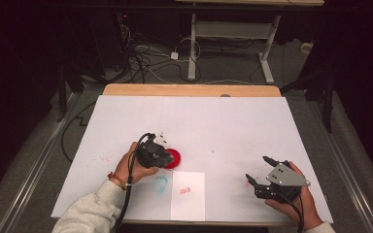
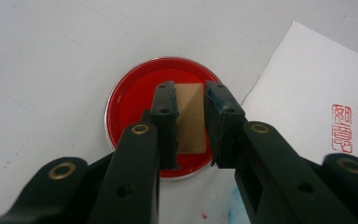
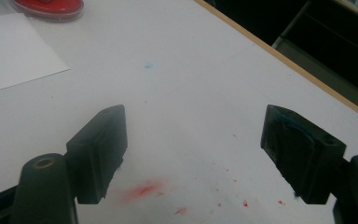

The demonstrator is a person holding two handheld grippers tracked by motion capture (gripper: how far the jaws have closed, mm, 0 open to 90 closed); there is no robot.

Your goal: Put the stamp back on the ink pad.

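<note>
the wooden stamp (image 2: 189, 116) stands in the round red ink pad (image 2: 130, 100), clamped by the left gripper (image 2: 189, 95), likely to load ink before printing on the white paper (image 1: 188, 194) beside it. the right gripper (image 1: 262, 171) rests gaping, empty. the white table (image 1: 233, 121) is ink-flecked; cables cross the dim floor (image 1: 150, 63).
</note>
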